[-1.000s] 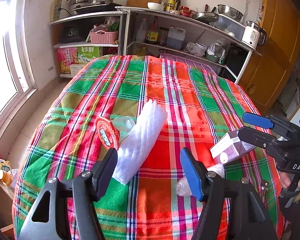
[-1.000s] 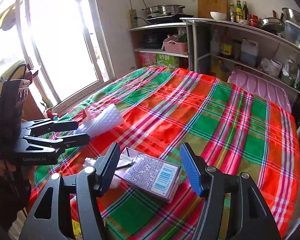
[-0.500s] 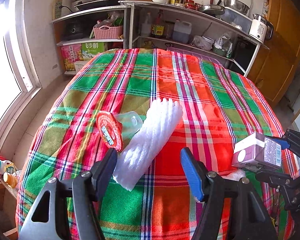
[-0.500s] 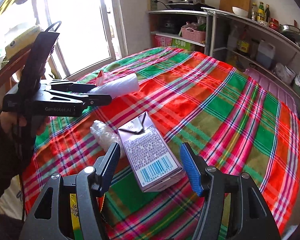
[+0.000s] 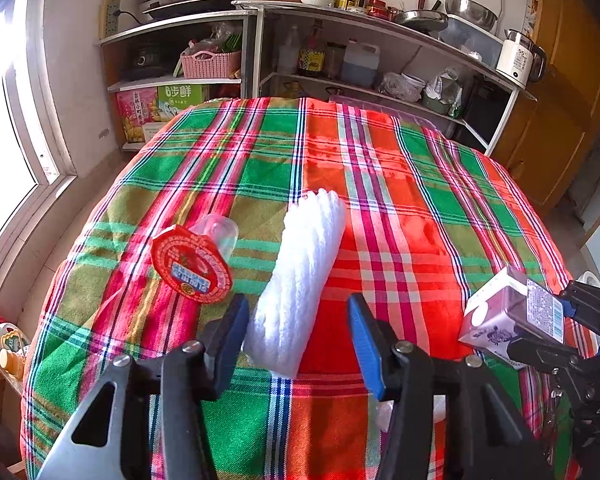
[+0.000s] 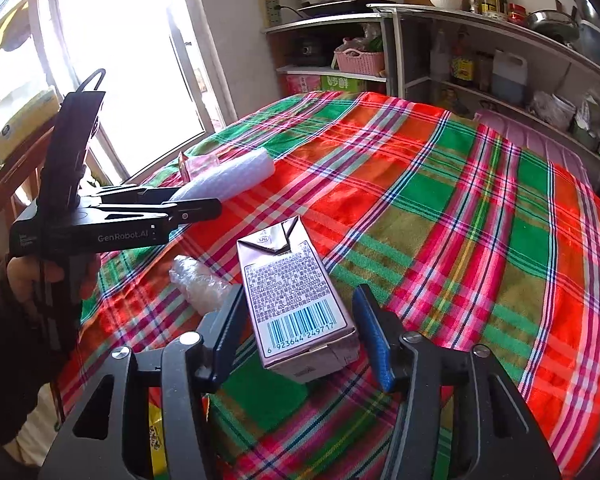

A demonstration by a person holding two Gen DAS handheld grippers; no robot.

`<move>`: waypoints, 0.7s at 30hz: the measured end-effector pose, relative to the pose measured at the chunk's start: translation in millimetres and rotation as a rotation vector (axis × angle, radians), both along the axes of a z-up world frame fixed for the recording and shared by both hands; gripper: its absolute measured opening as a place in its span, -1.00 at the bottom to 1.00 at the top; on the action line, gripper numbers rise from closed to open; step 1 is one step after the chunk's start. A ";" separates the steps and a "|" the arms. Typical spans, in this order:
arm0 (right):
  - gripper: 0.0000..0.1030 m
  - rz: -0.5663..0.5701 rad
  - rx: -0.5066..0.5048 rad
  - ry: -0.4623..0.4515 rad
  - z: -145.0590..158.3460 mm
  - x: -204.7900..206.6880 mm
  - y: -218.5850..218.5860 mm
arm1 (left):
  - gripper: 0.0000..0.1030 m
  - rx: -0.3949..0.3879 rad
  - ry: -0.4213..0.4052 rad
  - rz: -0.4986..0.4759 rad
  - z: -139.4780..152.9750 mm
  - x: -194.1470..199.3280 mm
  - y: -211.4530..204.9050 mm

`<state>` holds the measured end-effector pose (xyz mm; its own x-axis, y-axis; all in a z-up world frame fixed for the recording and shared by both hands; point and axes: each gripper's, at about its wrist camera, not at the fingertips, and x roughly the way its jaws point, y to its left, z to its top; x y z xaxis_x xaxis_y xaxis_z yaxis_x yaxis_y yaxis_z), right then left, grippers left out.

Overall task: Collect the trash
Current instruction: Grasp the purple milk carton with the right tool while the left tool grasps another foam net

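Observation:
My right gripper is shut on a purple drink carton, lifted off the plaid tablecloth; the carton also shows in the left wrist view. My left gripper is open and empty, its fingers straddling the near end of a white foam sleeve. A clear plastic cup with a peeled red lid lies left of the sleeve. A crumpled clear plastic wrap lies on the cloth beside the carton.
Shelves with bottles, pots and a pink basket stand behind the table. A white kettle sits at the back right. A window is to the left. Small bottles stand beyond the table's left edge.
My right gripper closed on the carton, tipped it up and lifted it off the cloth. My left gripper moved forward over the near end of the foam sleeve.

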<state>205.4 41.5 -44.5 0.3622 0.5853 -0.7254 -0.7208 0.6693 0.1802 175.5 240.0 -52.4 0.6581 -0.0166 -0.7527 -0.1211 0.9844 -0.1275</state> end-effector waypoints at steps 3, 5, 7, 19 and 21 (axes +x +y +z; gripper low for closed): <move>-0.17 -0.019 0.011 0.013 -0.5 -1.2 -2.8 | -0.32 -0.022 0.010 -0.003 -1.6 2.5 -0.2; -0.20 -0.031 0.018 0.005 0.4 -3.4 -5.5 | -0.44 -0.020 0.009 -0.005 -1.5 1.4 -2.3; -0.21 -0.041 0.028 -0.004 3.4 -5.1 -9.5 | -0.47 -0.004 0.008 0.002 -0.4 -0.7 -4.6; -0.22 -0.113 0.107 -0.037 28.1 -24.9 -43.6 | -0.49 -0.004 -0.078 -0.049 37.9 -33.5 -40.2; -0.22 -0.141 0.126 -0.038 33.1 -29.0 -55.5 | -0.49 -0.001 -0.095 -0.070 46.3 -39.8 -51.1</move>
<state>176.4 -14.0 -11.4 0.4730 0.6119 -0.6339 -0.6292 0.7382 0.2431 135.7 188.9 -6.2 0.7240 -0.0660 -0.6866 -0.0393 0.9899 -0.1365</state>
